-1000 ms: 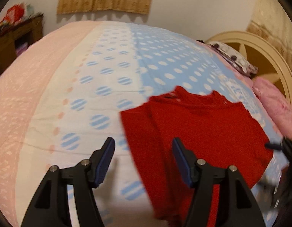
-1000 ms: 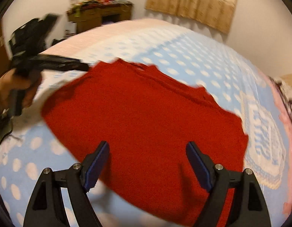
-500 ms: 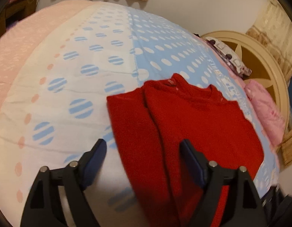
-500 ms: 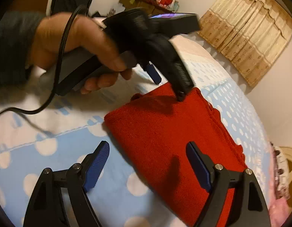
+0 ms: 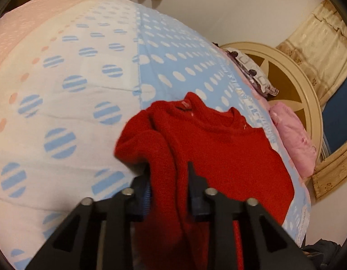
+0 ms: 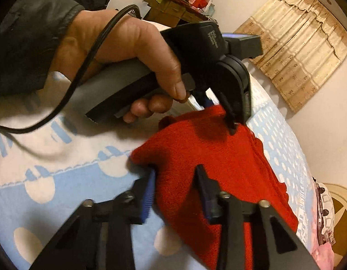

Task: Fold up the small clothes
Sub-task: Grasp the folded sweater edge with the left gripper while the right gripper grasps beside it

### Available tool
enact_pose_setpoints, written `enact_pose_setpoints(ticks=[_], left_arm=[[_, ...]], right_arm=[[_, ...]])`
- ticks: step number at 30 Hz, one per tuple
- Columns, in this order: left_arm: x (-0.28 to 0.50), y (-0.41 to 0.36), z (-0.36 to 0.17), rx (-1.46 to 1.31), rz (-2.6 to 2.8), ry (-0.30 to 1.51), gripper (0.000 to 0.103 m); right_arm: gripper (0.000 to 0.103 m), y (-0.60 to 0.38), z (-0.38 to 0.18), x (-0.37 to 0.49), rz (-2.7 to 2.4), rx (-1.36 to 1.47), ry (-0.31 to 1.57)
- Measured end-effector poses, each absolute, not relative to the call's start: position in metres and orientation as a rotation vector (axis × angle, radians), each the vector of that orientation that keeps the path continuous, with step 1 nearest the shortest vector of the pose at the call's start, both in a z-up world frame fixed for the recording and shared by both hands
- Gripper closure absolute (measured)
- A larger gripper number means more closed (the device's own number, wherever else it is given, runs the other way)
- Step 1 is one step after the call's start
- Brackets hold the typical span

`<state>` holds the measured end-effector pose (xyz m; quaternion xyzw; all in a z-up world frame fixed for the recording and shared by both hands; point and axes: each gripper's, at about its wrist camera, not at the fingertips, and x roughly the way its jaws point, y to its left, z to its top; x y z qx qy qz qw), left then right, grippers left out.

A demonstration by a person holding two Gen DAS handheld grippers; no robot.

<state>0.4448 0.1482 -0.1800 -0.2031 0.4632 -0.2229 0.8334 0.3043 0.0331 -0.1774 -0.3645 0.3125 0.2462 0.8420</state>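
— Red fuzzy knit sweater, just one, lies on the polka-dot bedspread.
— And two hand-held grippers: the left hand-held gripper and right hand-held gripper, jaws closing, each pinching a bunch of its near edge.

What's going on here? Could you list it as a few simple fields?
surface: bed with a dotted cover
garment: red sweater, lying partly folded on the bed
left gripper: jaws closing on a bunched edge of the sweater
right gripper: jaws closing on another edge of the sweater
hand: holds the left gripper's handle, seen from the right wrist camera
nearby: pink pillow by the headboard
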Motion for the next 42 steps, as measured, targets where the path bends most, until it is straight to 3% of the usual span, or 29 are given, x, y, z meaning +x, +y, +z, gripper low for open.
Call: enact_pose_setpoints(ticks=[7, 16, 28, 40, 42], left_arm=[[0.440, 0.151, -0.160, -0.566, -0.551, 0.886, 0.085], [0.449, 0.099, -0.106, -0.587, -0.694, 0.749, 0.085], [0.477, -0.040, -0.073, -0.485, -0.856, 0.747, 0.085], [0.489, -0.155, -0.129, -0.222, -0.828, 0.925, 0.085], [0.483, -0.168, -0.122, -0.153, -0.843, 0.920, 0.078]], right_arm=[[0.094, 0.015, -0.154, 0.292, 0.558, -0.720, 0.607], [0.095, -0.049, -0.107, 0.293, 0.466, -0.602, 0.545], [0.095, -0.172, -0.066, 0.264, 0.287, -0.409, 0.535], [0.095, -0.286, -0.125, 0.262, 0.259, -0.043, 0.804], [0.095, -0.295, -0.137, 0.261, 0.265, 0.025, 0.840]])
